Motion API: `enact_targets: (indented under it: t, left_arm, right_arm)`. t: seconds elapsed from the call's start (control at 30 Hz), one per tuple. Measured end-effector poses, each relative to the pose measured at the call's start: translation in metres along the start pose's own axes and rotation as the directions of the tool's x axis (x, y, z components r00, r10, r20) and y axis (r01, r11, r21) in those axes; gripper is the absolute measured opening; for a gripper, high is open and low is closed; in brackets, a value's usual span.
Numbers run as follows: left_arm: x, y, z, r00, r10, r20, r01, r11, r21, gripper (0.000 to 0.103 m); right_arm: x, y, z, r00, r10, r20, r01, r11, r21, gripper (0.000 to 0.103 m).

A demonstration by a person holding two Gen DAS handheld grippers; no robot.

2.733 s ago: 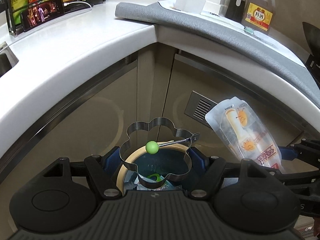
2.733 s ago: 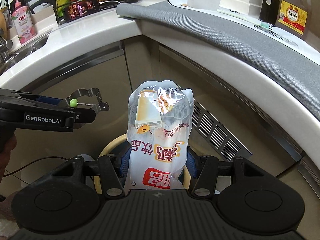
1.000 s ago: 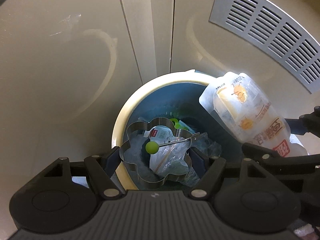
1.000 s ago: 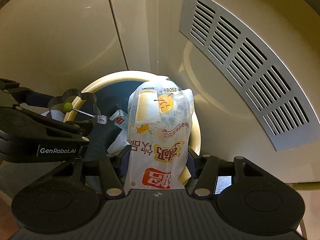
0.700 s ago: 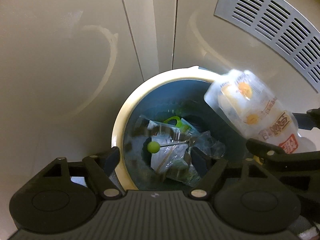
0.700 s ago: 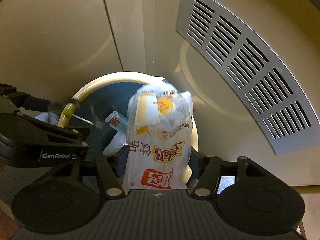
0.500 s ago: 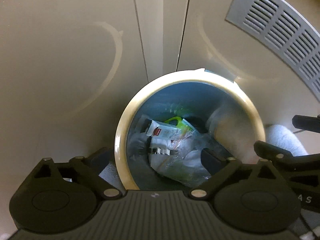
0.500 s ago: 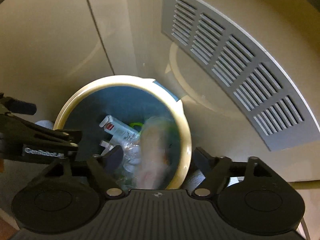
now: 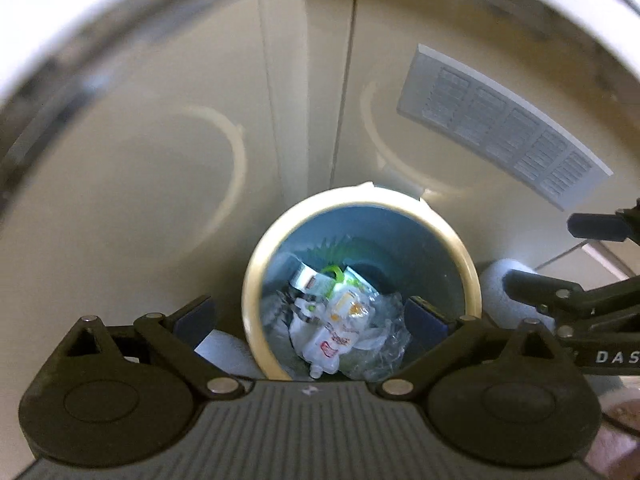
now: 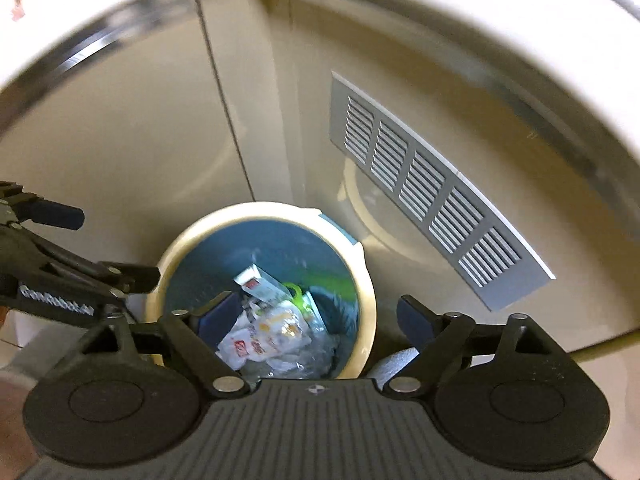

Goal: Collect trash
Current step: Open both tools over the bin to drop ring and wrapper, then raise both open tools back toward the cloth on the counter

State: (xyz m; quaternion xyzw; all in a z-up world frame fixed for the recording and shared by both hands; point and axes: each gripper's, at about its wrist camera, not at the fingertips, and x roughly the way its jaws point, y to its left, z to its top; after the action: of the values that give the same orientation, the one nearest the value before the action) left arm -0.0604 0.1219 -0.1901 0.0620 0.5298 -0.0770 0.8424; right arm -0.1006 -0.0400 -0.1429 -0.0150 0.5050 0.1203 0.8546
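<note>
Jaws of left gripper (image 9: 310,316) spread wide, empty, above the trash bin (image 9: 256,280). Right gripper (image 10: 316,320) likewise wide apart, holding nothing. White drink pouch (image 9: 336,332) with red and orange print lies crumpled inside the bin among clear plastic wrap (image 9: 380,344) and a small carton (image 10: 260,284), beside a green item (image 10: 295,291).

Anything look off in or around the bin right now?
One oddity: a metal flower-shaped ring, kitchenware rather than rubbish, lies in the trash bin beside the milk pouch. Nothing has spilled outside. Both the left gripper and the right gripper are open and empty.
</note>
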Motion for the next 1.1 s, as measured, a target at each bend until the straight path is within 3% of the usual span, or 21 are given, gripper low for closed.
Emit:
enact_targets:
  t: [0.13, 0.3, 0.53, 0.7, 0.83, 1.0, 1.1]
  left_arm:
    - [-0.033, 0.008, -0.020, 0.996, 0.054, 0.068, -0.052, 0.998, -0.037, 0.103]
    - [-0.056, 0.008, -0.038, 0.992, 0.067, 0.103, -0.063, 0.997, -0.035, 0.103]
    - [-0.076, -0.004, -0.038, 0.978, 0.088, 0.190, -0.095, 0.995, 0.030, 0.103]
    - [-0.102, -0.015, -0.030, 0.958, 0.087, 0.272, -0.110, 0.991, 0.070, 0.103]
    - [-0.130, -0.018, -0.013, 0.936, 0.063, 0.346, -0.088, 0.994, 0.057, 0.103]
    - [-0.160, -0.026, 0.014, 0.887, 0.070, 0.456, -0.094, 0.995, 0.031, 0.103]
    - [-0.173, -0.030, 0.033, 0.871, 0.075, 0.486, -0.086, 0.996, 0.001, 0.103]
  right_arm:
    - [-0.026, 0.006, -0.017, 0.998, -0.004, 0.062, 0.005, 1.000, -0.023, 0.091]
    - [-0.046, 0.015, -0.039, 0.994, -0.006, 0.108, 0.015, 0.997, -0.080, 0.092]
    - [-0.060, 0.014, -0.042, 0.986, -0.013, 0.167, 0.025, 0.997, -0.070, 0.092]
    - [-0.086, 0.005, -0.037, 0.968, -0.005, 0.252, 0.022, 0.998, -0.067, 0.092]
    - [-0.115, -0.008, -0.019, 0.937, 0.005, 0.349, 0.014, 0.999, -0.051, 0.093]
    - [-0.147, -0.030, 0.019, 0.868, -0.040, 0.496, 0.073, 0.996, -0.047, 0.098]
    - [-0.154, -0.048, 0.050, 0.831, -0.081, 0.551, 0.110, 0.994, -0.020, 0.099]
